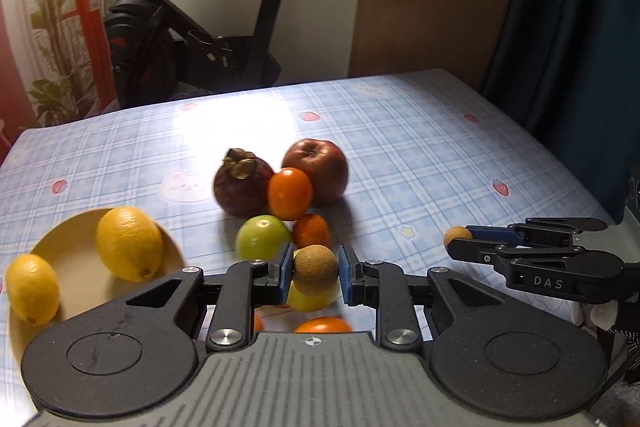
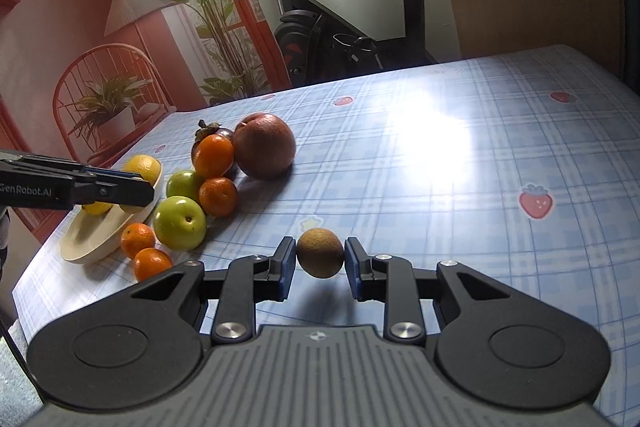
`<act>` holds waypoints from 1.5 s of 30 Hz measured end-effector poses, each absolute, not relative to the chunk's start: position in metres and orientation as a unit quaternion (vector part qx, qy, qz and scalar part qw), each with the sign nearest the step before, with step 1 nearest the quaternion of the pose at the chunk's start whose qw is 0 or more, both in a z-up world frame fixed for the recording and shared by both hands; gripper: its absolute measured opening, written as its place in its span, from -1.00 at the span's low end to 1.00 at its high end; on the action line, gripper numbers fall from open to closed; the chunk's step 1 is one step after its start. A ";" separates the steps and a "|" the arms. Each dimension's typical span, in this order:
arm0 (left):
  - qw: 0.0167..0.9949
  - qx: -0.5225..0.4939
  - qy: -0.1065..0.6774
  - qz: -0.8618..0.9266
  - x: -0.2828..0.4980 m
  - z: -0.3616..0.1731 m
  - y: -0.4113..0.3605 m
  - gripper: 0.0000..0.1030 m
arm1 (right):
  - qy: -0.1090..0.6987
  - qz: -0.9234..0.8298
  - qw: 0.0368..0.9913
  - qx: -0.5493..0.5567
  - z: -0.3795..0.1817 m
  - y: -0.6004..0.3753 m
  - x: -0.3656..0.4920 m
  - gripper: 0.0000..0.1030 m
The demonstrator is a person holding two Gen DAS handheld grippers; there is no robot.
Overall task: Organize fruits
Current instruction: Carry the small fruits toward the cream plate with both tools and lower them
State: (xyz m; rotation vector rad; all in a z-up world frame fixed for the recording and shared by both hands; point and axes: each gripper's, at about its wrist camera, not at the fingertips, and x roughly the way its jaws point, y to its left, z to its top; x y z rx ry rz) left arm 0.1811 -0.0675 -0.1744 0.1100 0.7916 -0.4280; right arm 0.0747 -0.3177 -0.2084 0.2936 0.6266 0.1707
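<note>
In the left wrist view my left gripper (image 1: pixel 314 269) is shut on a small brown round fruit (image 1: pixel 315 267), held above a green apple (image 1: pixel 262 237) and tangerines (image 1: pixel 312 231). A cream plate (image 1: pixel 68 259) at the left carries two lemons (image 1: pixel 128 243). Behind the pile lie a red apple (image 1: pixel 316 171), a mangosteen (image 1: pixel 242 187) and another tangerine (image 1: pixel 290 193). My right gripper (image 2: pixel 320 255) is shut on a second small brown fruit (image 2: pixel 320 251), lifted off the cloth to the right of the pile. It also shows at the right in the left wrist view, right gripper (image 1: pixel 460 241).
The table has a blue checked cloth (image 2: pixel 460 167) with strawberry prints. The left gripper (image 2: pixel 146 193) hangs over the plate (image 2: pixel 100 239) at the table's left edge. An exercise bike (image 1: pixel 192 39) and a plant stand behind the far edge. A dark curtain hangs at the right.
</note>
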 end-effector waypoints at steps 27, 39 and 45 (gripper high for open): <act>0.908 0.001 0.413 -0.067 0.198 -0.203 0.128 -0.50 | 0.392 0.249 0.884 -0.057 -0.197 -0.094 0.216 -0.44; 0.910 0.025 0.409 -0.059 0.205 -0.211 0.123 -0.50 | 0.396 0.235 0.884 -0.080 -0.204 -0.090 0.219 -0.44; 0.910 0.032 0.409 -0.053 0.203 -0.211 0.119 -0.49 | 0.391 0.226 0.889 -0.072 -0.206 -0.090 0.219 -0.44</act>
